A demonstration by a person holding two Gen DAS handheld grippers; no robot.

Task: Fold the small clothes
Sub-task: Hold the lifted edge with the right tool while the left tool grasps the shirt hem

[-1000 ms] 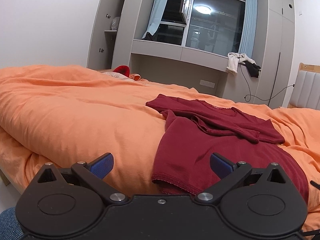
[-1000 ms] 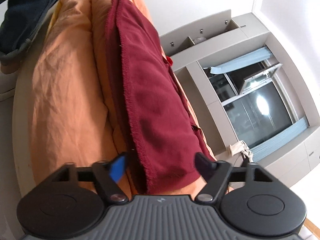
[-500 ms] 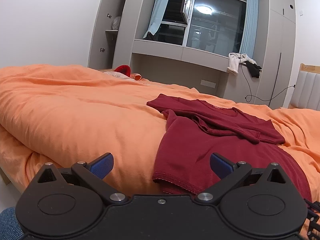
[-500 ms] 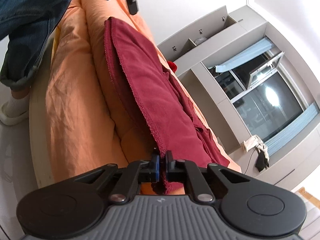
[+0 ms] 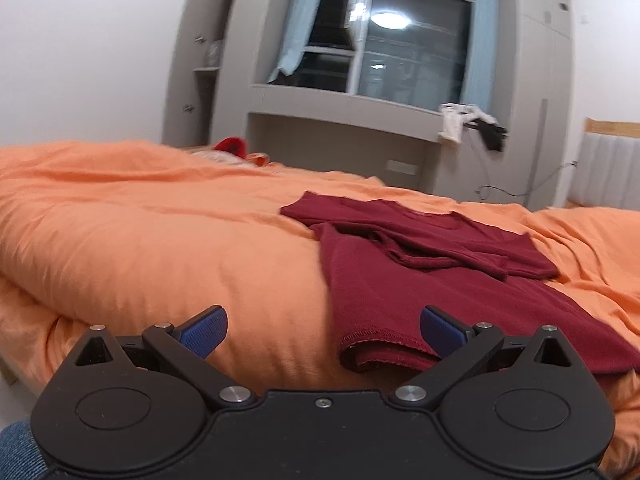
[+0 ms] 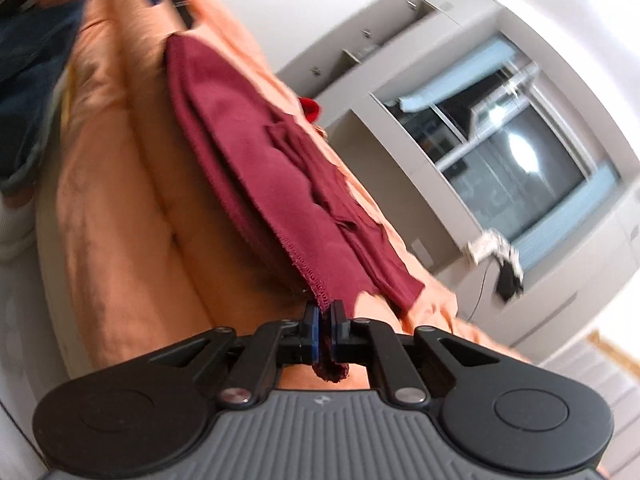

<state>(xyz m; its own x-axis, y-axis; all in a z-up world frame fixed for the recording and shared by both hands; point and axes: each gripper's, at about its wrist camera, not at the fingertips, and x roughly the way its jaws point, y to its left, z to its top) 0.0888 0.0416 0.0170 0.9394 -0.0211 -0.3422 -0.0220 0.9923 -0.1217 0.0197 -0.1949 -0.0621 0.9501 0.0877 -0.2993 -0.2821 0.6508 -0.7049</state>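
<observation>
Maroon shirt [image 5: 420,280] lying on the orange bed [image 5: 160,240]. Right gripper [image 6: 325,320] clenched on its hem corner; left gripper [image 5: 322,330] spread wide at the opposite corner, ungrasped. Step: securing the hem; next, closing the left for the fold.

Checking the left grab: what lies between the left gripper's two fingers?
In the left wrist view, the open left gripper frames orange duvet and the shirt hem corner.

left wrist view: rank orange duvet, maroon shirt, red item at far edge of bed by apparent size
1. orange duvet
2. maroon shirt
3. red item, smallest as seen; it lies farthest from the camera, so its true size is unsure.
</observation>
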